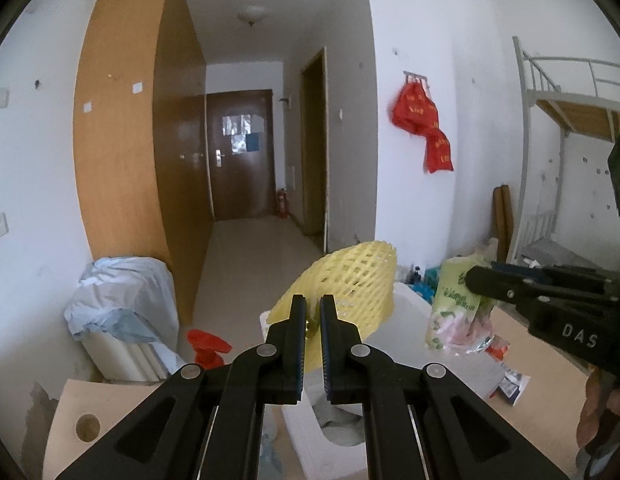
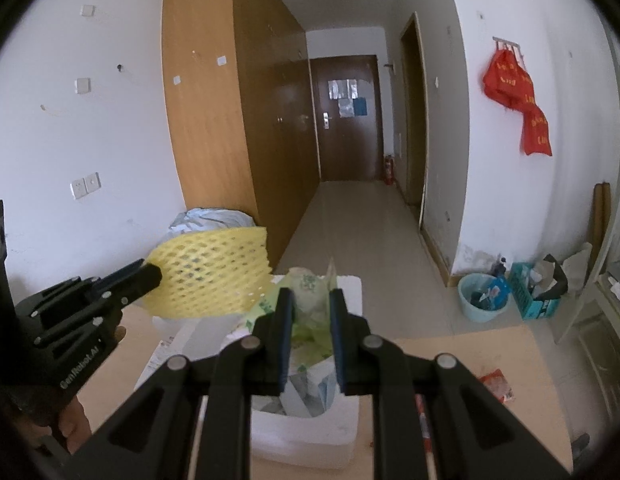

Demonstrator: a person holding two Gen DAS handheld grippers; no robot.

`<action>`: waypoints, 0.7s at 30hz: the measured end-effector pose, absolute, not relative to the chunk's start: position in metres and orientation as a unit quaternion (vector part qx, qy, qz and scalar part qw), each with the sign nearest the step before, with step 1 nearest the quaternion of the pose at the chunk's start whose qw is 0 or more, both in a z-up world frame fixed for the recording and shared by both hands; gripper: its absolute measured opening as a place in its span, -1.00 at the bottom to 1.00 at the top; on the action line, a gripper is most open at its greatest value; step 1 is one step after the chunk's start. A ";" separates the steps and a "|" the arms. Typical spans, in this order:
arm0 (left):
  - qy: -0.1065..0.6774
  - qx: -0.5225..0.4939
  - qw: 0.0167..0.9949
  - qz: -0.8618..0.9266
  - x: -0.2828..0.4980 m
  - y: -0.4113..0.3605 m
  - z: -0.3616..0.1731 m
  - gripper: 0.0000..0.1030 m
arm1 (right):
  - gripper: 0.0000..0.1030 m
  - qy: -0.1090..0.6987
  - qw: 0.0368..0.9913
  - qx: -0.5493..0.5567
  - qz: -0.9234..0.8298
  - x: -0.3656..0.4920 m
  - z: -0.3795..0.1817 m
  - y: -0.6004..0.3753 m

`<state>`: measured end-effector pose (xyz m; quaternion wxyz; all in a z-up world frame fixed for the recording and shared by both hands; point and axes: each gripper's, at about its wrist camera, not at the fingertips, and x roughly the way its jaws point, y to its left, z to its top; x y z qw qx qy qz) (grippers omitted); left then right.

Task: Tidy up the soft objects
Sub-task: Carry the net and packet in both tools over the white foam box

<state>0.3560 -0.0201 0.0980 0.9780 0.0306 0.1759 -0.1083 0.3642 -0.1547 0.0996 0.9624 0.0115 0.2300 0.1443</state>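
Left gripper [image 1: 313, 304] pinches yellow foam net [image 1: 349, 284], tube lying level; right gripper [image 2: 311, 300] pinches green bag [image 2: 306, 292].

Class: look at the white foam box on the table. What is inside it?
In the white foam box, loose papers or packets show between the right gripper fingers. The green bag it grips and the left gripper's yellow net hide the rest.

Left gripper [image 1: 313, 312] fingers are covering the yellow foam net's [image 1: 349, 280] lower edge. Right gripper [image 2: 311, 312] is blocking much of the green plastic bag [image 2: 310, 284]; bag print is reading too blurred. White foam box [image 2: 310, 436] interior is lying mostly hidden.
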 end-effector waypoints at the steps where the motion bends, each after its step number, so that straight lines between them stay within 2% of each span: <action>1: 0.180 0.031 0.977 -0.108 0.358 -0.021 0.096 -0.86 | -0.59 0.230 0.963 0.010 0.143 0.364 0.101 -0.155; 21: 0.211 0.040 0.969 -0.120 0.372 -0.029 0.081 -0.86 | -0.59 0.224 0.965 0.017 0.135 0.360 0.111 -0.159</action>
